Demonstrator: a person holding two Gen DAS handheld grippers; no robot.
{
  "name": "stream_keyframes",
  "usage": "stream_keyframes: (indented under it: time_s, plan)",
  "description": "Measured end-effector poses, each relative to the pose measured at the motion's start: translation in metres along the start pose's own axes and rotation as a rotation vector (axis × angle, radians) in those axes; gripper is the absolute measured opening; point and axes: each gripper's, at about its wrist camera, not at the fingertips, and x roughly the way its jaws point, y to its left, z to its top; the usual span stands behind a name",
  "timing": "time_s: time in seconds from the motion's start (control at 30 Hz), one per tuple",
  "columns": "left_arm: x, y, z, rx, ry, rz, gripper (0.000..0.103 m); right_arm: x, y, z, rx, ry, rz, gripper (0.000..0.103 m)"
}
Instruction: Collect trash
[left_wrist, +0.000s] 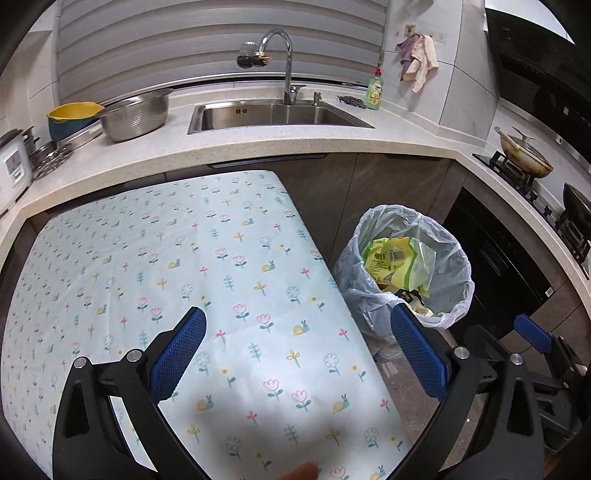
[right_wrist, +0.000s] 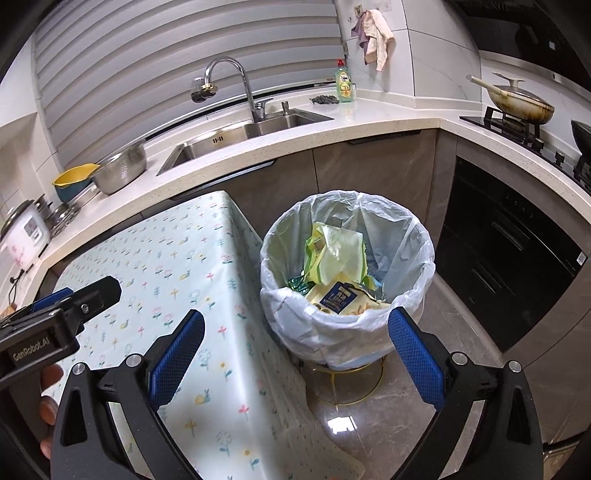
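Observation:
A trash bin (right_wrist: 343, 325) lined with a pale plastic bag stands on the floor right of the table; it also shows in the left wrist view (left_wrist: 454, 258). Inside lie green-yellow snack wrappers (right_wrist: 334, 254) (left_wrist: 395, 264) and a dark blue packet (right_wrist: 338, 297). My left gripper (left_wrist: 297, 330) is open and empty above the table's right part. My right gripper (right_wrist: 295, 332) is open and empty, above the table edge and the bin's near side. The left gripper also shows in the right wrist view (right_wrist: 66, 310) at the left. The right gripper shows in the left wrist view (left_wrist: 532, 332).
The table carries a light flowered cloth (left_wrist: 166, 266) (right_wrist: 177, 280). Behind runs a counter with a sink (left_wrist: 273, 114), a steel colander (left_wrist: 136, 110), a yellow bowl (left_wrist: 74, 110) and a soap bottle (left_wrist: 373, 90). A stove with a pan (right_wrist: 517, 103) is at the right, above a black oven (right_wrist: 517, 258).

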Motion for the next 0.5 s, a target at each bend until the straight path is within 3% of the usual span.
stream_keyframes:
  time_s: [0.23, 0.5]
  plan:
    - [-0.017, 0.005, -0.012, 0.023, -0.033, 0.052, 0.096, -0.014, 0.011, -0.012, -0.012, -0.002, -0.003, 0.096]
    - [-0.023, -0.007, -0.024, 0.078, -0.042, 0.061, 0.096, -0.028, 0.009, -0.019, -0.018, -0.014, -0.015, 0.096]
